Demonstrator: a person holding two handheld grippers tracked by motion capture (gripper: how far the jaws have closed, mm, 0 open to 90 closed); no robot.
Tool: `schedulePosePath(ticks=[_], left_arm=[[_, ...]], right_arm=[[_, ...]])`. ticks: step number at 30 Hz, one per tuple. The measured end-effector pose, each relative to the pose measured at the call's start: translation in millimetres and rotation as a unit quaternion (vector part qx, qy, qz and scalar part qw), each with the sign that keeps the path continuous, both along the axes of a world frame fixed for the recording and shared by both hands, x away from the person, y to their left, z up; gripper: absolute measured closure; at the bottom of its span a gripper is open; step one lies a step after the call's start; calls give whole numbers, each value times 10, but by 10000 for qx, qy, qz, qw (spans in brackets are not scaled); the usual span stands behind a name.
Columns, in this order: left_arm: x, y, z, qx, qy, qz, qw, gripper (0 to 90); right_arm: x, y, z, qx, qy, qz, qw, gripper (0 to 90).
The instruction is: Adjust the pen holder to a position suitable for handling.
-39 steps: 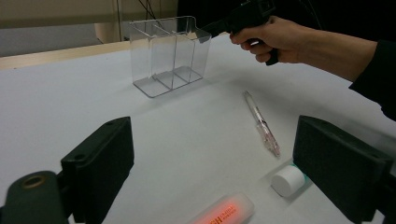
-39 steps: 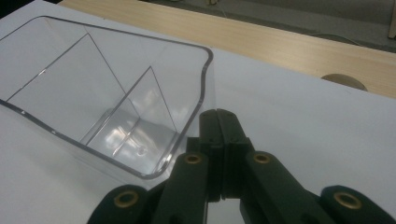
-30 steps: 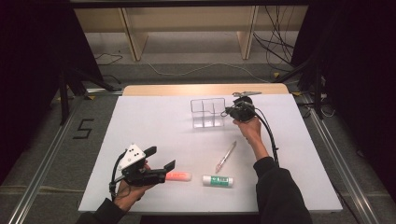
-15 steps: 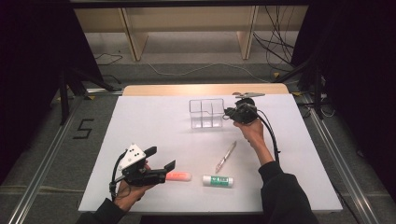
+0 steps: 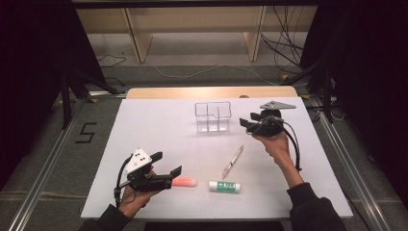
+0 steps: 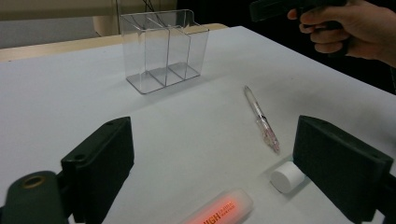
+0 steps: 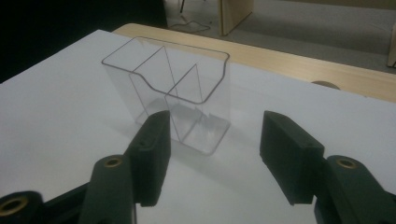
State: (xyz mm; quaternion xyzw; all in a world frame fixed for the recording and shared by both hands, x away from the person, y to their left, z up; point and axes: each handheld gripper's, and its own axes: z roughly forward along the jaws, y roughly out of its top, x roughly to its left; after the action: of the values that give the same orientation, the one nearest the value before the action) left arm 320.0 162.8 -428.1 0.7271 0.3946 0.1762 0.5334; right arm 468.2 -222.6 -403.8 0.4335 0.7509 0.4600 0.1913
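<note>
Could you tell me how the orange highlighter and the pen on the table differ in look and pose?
The orange highlighter is short, thick and glowing orange, while the pen is long, thin and clear with pinkish markings. The highlighter lies crosswise near the table's front edge, just ahead of the left tool; the pen lies diagonally, farther toward the clear organizer. Both lie flat on the white table, untouched.

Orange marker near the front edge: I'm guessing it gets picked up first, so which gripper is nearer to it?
Left. The left gripper hovers right beside the orange marker; the right gripper is far off, by the clear organizer.
</note>
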Motion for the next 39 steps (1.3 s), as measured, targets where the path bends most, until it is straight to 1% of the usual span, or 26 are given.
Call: schedulePosePath(ticks=[1, 3, 4, 6, 7, 9, 10, 17, 19, 22, 23, 25, 26, 29, 31, 32, 34, 35, 36, 38, 39], left_arm=[[9, -4, -3, -47, 21, 29, 10000, 118], [28, 1, -6, -38, 86, 28, 10000, 121], [33, -3, -6, -46, 139, 23, 9999, 121], [41, -19, -7, -18, 173, 9, 9998, 122], [43, -34, -8, -15, 181, 6, 9998, 122], [51, -52, -11, 62, 225, -46, 9997, 122], [56, -63, -15, 85, 238, -31, 9997, 122], [129, -93, -6, 160, 454, -10, 9988, 127], [162, -122, 8, 244, 511, -30, 9984, 128], [210, -184, 34, 376, 580, -72, 9976, 128], [225, -206, 44, 403, 601, -73, 9974, 128], [266, -259, 62, 499, 689, -82, 9963, 131], [286, -285, 71, 556, 748, -104, 9956, 131], [342, -365, 82, 714, 839, -115, 9938, 142], [381, -418, 77, 781, 960, -180, 9921, 142], [397, -450, 71, 804, 1013, -187, 9914, 141], [436, -514, 68, 912, 1098, -227, 9895, 141], [458, -551, 67, 932, 1136, -241, 9889, 141], [480, -585, 70, 970, 1166, -274, 9880, 141], [513, -663, 73, 1024, 1179, -312, 9872, 141], [526, -701, 77, 1055, 1219, -360, 9863, 141]], right_arm=[[-53, -42, -2, 33, -39, -13, 10000, 426], [-154, -110, -20, 91, -65, -38, 9999, 408], [-196, -137, -37, 70, -94, -45, 9999, 400], [-268, -176, -62, 24, -76, -56, 10000, 383], [-305, -194, -71, 39, -66, -81, 9999, 378], [-373, -225, -83, 63, -108, -93, 9999, 370], [-408, -240, -84, 69, -131, -88, 9999, 366], [-651, -325, -71, 202, -266, -152, 9993, 358], [-714, -340, -80, 226, -306, -143, 9992, 356], [-821, -360, -83, 196, -333, -127, 9992, 351], [-855, -369, -81, 239, -333, -130, 9991, 351], [-924, -385, -80, 278, -337, -149, 9989, 350], [-956, -394, -83, 260, -362, -151, 9989, 351], [-1034, -409, -107, 159, -398, -185, 9989, 348], [-1078, -413, -132, 123, -377, -173, 9991, 346], [-1098, -412, -143, 65, -373, -169, 9991, 345], [-1131, -409, -164, 14, -400, -153, 9991, 342], [-1147, -413, -168, 15, -386, -151, 9991, 341], [-1159, -415, -174, 33, -421, -159, 9990, 340], [-1194, -422, -182, 91, -431, -161, 9989, 339], [-1211, -423, -185, 100, -461, -133, 9988, 337]])
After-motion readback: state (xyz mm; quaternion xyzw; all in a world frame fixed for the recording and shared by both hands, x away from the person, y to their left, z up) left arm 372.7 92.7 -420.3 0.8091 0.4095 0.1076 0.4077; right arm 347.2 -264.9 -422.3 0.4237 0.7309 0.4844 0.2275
